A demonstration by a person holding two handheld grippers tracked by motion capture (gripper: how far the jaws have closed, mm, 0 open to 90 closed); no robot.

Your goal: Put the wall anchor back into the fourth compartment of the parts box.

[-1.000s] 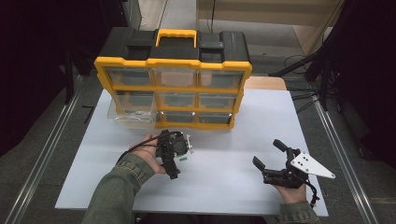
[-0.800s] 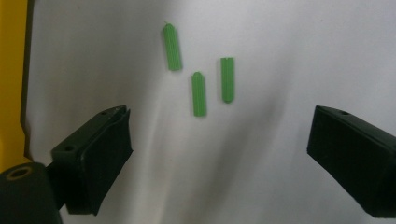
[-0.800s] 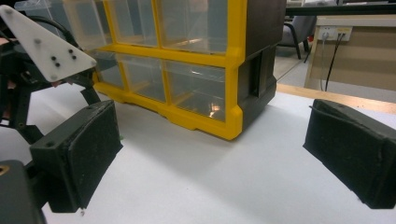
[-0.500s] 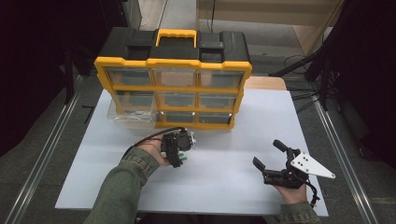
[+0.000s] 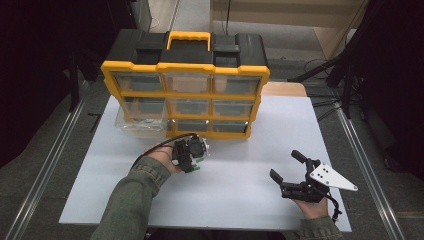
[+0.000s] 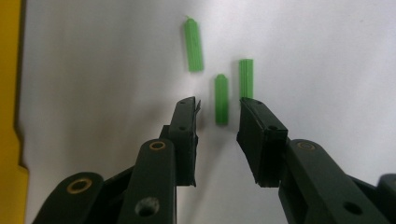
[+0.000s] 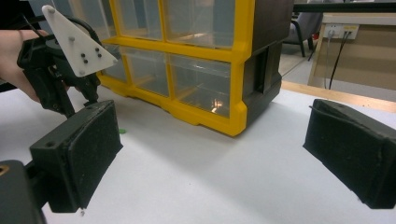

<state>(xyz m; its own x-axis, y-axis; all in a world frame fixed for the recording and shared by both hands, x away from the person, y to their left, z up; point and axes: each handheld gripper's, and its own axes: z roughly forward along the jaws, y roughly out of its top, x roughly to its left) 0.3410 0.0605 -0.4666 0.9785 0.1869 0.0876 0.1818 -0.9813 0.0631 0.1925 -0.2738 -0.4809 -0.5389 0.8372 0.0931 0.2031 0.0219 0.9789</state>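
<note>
Since the earlier frames, little is displaced: the left tool [image 5: 192, 156] is shifted slightly toward the organiser and its jaws have just been closing; the right tool [image 5: 296, 174] is unmoved.

Item 1, left tool [image 6: 219, 109]: pointed down at the white bench [image 5: 240, 200], jaws narrowed around the middle green wall plug [image 6: 221, 99]. A gap is seen on each side of the plug, so the pads are not yet pressed on it; the tool is counted as parted, nothing gripped.

Item 2, green wall plugs, three: all laid flat on the bench just in front of the organiser. The middle one is placed between the jaw tips, a second plug [image 6: 246, 72] just beyond the right-hand jaw, a third plug [image 6: 193, 45] farther off.

Item 3, right tool [image 7: 210, 140]: held wide apart and empty, rested low over the bench well to the side.

Item 4, yellow drawer organiser [image 5: 185, 97]: stood upright at the back of the bench, with one clear drawer [image 5: 140, 120] drawn out at lower left.

Risks noted: the plug is small and ribbed, so it may be rolled or flicked away if one pad is met first. The second plug may be nudged or pinched along with it, being so near the jaw. A grip taken only at the plug's near end may be lost on lifting.
</note>
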